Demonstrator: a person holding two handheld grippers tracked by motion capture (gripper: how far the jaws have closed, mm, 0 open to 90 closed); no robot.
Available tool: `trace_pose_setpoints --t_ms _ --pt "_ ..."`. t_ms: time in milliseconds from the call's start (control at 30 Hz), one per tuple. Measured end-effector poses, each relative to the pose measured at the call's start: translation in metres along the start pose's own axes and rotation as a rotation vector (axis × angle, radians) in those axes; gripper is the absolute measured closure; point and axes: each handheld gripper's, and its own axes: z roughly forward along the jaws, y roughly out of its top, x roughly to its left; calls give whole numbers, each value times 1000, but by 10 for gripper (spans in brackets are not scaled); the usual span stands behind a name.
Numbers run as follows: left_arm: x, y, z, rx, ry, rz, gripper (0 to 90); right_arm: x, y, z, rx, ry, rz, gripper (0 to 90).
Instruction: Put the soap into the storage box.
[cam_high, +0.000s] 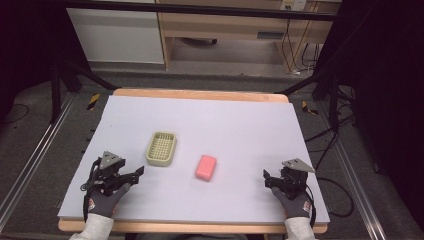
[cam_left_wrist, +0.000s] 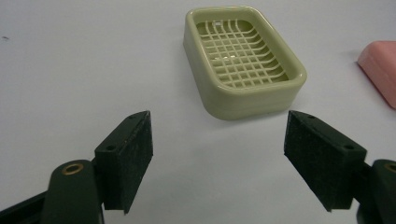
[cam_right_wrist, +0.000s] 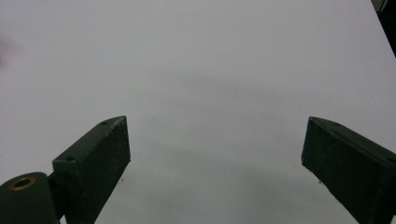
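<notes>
Left gripper (cam_high: 134, 176) low at table's (cam_high: 250, 125) near-left edge, jaws spread wide, aimed at soap dish (cam_high: 161, 148) just ahead, likely lining up approach; dish upright, empty, grid bare; pink soap bar (cam_high: 205, 167) beside dish on its right, apart from it; right gripper (cam_high: 266, 179) at near-right, jaws spread, holding nothing, facing bare surface, apparently idle.

Lighting is even and overhead on the table sheet (cam_high: 240, 125); the surrounding room falls to near black at both side edges of the high view. The soap dish (cam_left_wrist: 243, 58) is sharp and casts only a faint, soft shadow. In the right gripper view the sheet is slightly dim, with a broad, diffuse shadow between the jaws.
</notes>
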Motion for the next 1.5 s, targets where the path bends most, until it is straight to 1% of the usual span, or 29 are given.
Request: trace_pose_setpoints --t_ms 300,333,367,433,467,500,600,733,767,867,900,933,1000,1033,1133,1167,1200,1233,1267,1367,1500 --pt "-10 9 -3 -12 -18 23 241 1 0 1 1 1 3 83" --pt "-12 10 -3 -19 -23 23 242 1 0 1 4 0 -3 83" --pt "-14 12 -1 -14 -33 25 242 2 0 2 7 1 -3 82" --pt "-15 13 -1 -10 -31 34 242 4 0 3 13 1 -11 82" --pt "-16 14 0 -13 -35 30 242 4 0 3 13 1 -11 82" --pt "-16 17 1 -7 -36 41 241 6 0 3 14 -3 -23 81" --pt "-17 19 1 -9 -39 30 241 7 0 3 13 -7 -25 81" --pt "-19 27 1 -17 -43 25 241 6 0 3 12 -7 -21 80" --pt "-21 32 0 -22 -47 34 241 5 0 3 11 -9 -16 79" --pt "-24 36 0 -28 -53 38 240 5 0 3 10 -15 -10 79" --pt "-27 39 0 -34 -56 40 240 5 0 2 8 -15 -10 79" --pt "-29 43 0 -37 -60 55 240 5 0 2 6 -18 -7 80" --pt "-31 45 0 -42 -63 56 240 4 0 2 6 -20 -9 80" --pt "-35 50 0 -50 -71 53 240 4 0 1 6 -19 -7 80" --pt "-39 53 1 -52 -79 55 240 4 0 1 3 -18 -4 80" --pt "-43 57 3 -51 -86 65 240 4 0 1 4 -17 -3 80" --pt "-43 57 3 -51 -86 65 240 4 0 1 4 -17 -3 80" --pt "-49 61 4 -55 -97 73 240 4 0 1 4 -16 -4 80" --pt "-49 61 4 -55 -97 73 240 4 0 1 4 -16 -4 80" --pt "-57 65 7 -57 -109 85 240 4 0 0 2 -16 -9 81" --pt "-66 67 12 -57 -122 96 238 3 0 0 0 -14 -4 81"
